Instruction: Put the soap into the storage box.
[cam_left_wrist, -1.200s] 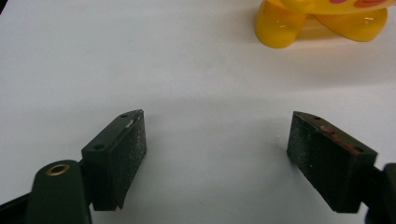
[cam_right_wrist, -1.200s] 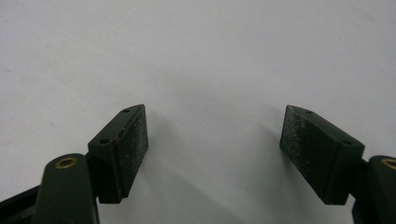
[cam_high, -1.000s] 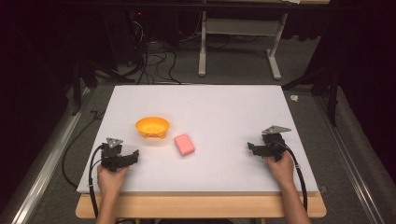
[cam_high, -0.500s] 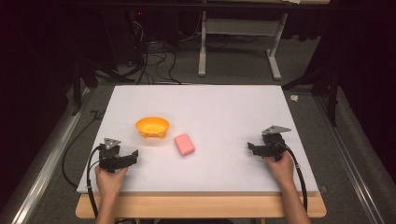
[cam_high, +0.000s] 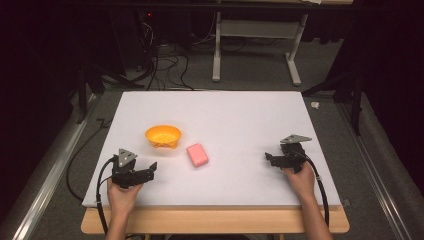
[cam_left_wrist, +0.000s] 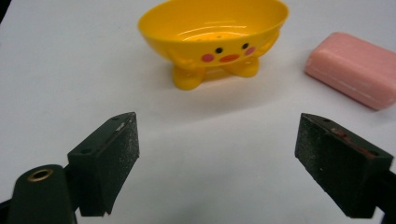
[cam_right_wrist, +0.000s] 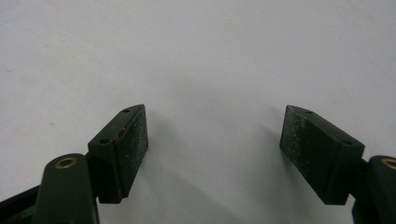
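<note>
A white table (cam_high: 250, 120) fills the middle of the high view, with a person's two forearms reaching in from the near edge. The left hand (cam_high: 121, 194) holds the left gripper (cam_high: 148, 171) near the table's front left corner, and the right hand (cam_high: 300, 179) holds the right gripper (cam_high: 269, 159) near the front right, the two well apart. Each gripper trails a black cable toward the near edge and carries a grey three-cornered plate on top. Between them, closer to the left gripper, stands a small yellow bowl (cam_high: 163, 136) on stubby feet, with a cartoon face of two dots, pink cheeks and an orange mouth on its side. Just beside it lies a pink bar of soap (cam_high: 197, 154), flat on the table and not touching the bowl. In the left gripper view the jaws stand wide apart and hold nothing, with the bowl (cam_left_wrist: 215, 37) ahead and the soap (cam_left_wrist: 354, 70) to one side. In the right gripper view the jaws are likewise spread wide over bare table (cam_right_wrist: 210, 56).
</note>
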